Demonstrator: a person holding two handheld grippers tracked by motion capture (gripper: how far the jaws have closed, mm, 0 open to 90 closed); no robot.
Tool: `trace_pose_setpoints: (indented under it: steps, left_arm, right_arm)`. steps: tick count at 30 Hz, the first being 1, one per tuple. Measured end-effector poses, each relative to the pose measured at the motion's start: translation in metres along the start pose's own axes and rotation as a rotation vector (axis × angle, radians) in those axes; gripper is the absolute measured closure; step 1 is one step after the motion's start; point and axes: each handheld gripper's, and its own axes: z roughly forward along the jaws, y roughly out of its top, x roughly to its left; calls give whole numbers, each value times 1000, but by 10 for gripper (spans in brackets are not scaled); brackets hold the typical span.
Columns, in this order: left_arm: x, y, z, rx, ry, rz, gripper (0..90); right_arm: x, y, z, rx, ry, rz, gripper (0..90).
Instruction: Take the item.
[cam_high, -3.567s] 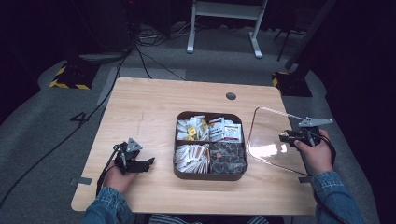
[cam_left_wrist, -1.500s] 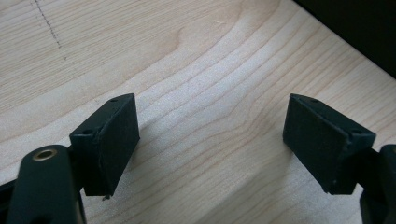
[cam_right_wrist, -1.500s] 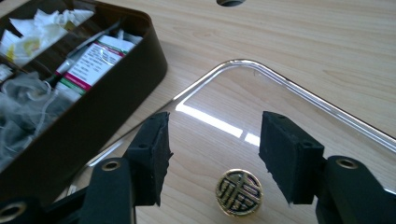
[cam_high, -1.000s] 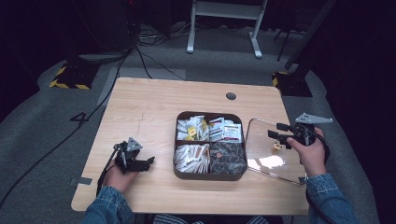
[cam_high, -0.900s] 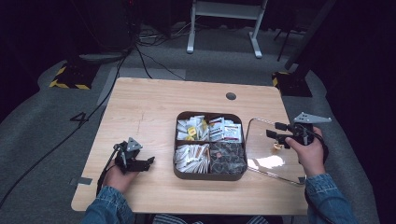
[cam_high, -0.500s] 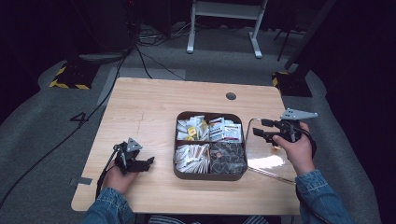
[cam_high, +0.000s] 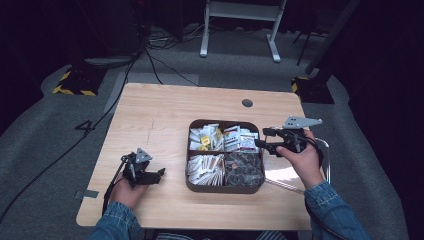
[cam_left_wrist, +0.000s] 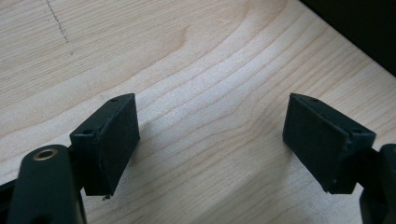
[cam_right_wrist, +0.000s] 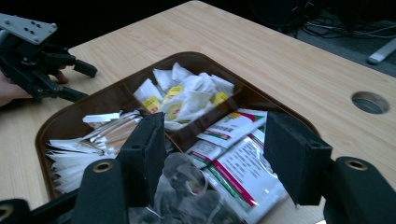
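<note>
Nearest the person, the left gripper (cam_high: 161, 175) rests on the bare wood of the table (cam_high: 160, 115) at its front left, jaws standing wide apart with nothing but grain between them in the left gripper view; it lies well apart from the tray (cam_high: 190, 150) and points toward it across open board. Further in and to the right, the right gripper (cam_high: 261, 138) hangs over the tray's right edge, its jaws parted and empty, aimed leftward into the back right compartment; the red-and-white sachets (cam_right_wrist: 238, 158) lie directly ahead of and below its pads (cam_right_wrist: 294, 158) in the right gripper view, with a clear bag of dark pieces (cam_right_wrist: 187, 191) in the adjoining compartment just under the near jaw. So the right hand (cam_high: 300, 160) is plainly the nearer of the two, and the packets lie roughly along the line of the gripper's reach, flat and overlapping; I judge the next move a short dip down and in. Behind that hand the clear lid (cam_high: 285, 175) lies flat on the table beside the tray; beyond, white paper sachets (cam_high: 205, 167) and yellow-marked teabags (cam_high: 205, 137) fill the left compartments, and a round cable hole (cam_high: 247, 103) sits near the far edge.
</note>
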Motion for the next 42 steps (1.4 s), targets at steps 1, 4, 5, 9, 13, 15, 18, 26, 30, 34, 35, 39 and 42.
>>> trace_pose_setpoints:
  steps: [1,4,5,9,13,15,18,26,30,34,35,39,42]
  left_arm:
    - [0,0,0,0,0,-1,189]
    - [0,0,0,-1,-1,-1,189]
    - [0,0,0,-1,-1,-1,189]
    - [0,0,0,0,-1,-2,189]
    - [0,0,0,-1,-1,-4,189]
    - [0,0,0,-1,-1,-4,189]
    - [0,0,1,-3,-1,-6,189]
    - [0,0,1,-4,-1,-7,189]
    - [0,0,1,-3,-1,-7,189]
    - [0,0,1,-3,0,-6,189]
    - [0,0,1,-3,-1,-6,189]
    - [0,0,1,-3,-1,-6,189]
    - [0,0,1,-3,-1,-6,189]
  right_arm:
    - [4,3,5,1,10,-9,398]
    - [11,6,14,5,31,-19,398]
    - [16,8,19,5,42,-24,397]
    - [25,11,29,9,66,-35,398]
    - [35,13,41,24,87,-55,423]
    - [43,14,49,38,108,-66,446]
    - [52,13,61,56,136,-82,452]
    - [79,11,98,120,203,-123,446]
    - [89,10,115,149,230,-136,411]
    - [98,10,130,167,254,-142,399]
    - [100,10,133,176,257,-146,394]
    - [105,8,147,211,266,-155,379]
    - [110,7,155,221,275,-176,398]
